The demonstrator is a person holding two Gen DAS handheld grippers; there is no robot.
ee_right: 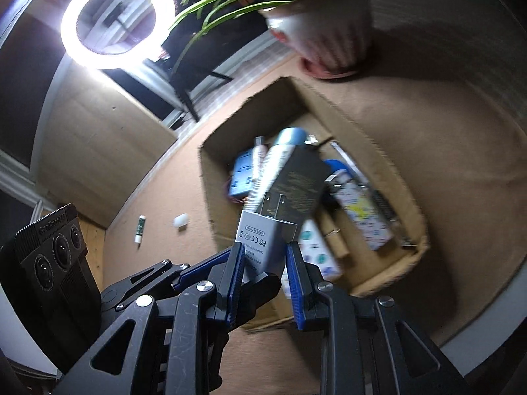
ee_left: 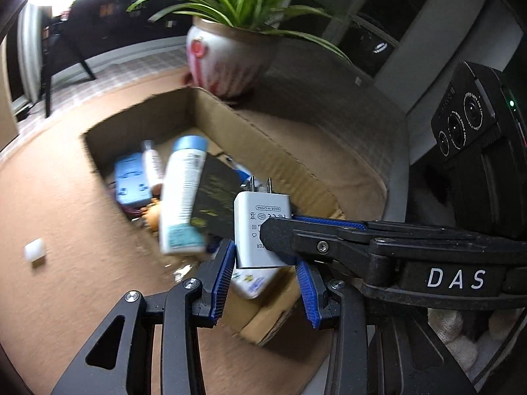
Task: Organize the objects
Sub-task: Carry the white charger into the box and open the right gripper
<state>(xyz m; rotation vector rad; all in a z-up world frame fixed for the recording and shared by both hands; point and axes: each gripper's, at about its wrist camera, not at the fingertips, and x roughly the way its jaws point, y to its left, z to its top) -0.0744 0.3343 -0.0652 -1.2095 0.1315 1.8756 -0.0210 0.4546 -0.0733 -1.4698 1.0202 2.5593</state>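
Gripping a white plug-in charger (ee_left: 255, 227) from two sides, both grippers hang over the near end of an open cardboard box (ee_left: 230, 125) on the round brown tabletop (ee_left: 66, 217). The left gripper (ee_left: 263, 279) has its blue-padded jaws clenched on the charger's lower body, while the right gripper (ee_right: 263, 263) has its jaws pinched on the same charger across its printed faces; in the left wrist view one of its black fingers (ee_left: 290, 233) lies across the label. The charger's two metal prongs point away, toward the far side of the box. Inside the box lie a white bottle with a pale blue cap (ee_left: 184, 197), a black flat carton (ee_left: 217, 200) leaning beside it, a blue gadget (ee_left: 130, 182) at the far left, a small slim bottle (ee_left: 152, 164) next to that, and a white patterned packet (ee_right: 362, 210) toward the right. A potted green plant (ee_left: 227, 56) stands just beyond the box's far corner. On the bare tabletop left of the box sit a small white cap (ee_left: 35, 250) and, farther left, a thin white-and-green tube (ee_right: 140, 228). A lit ring lamp (ee_right: 117, 21) glows beyond the tabletop's far-left edge. Most things look smeared.
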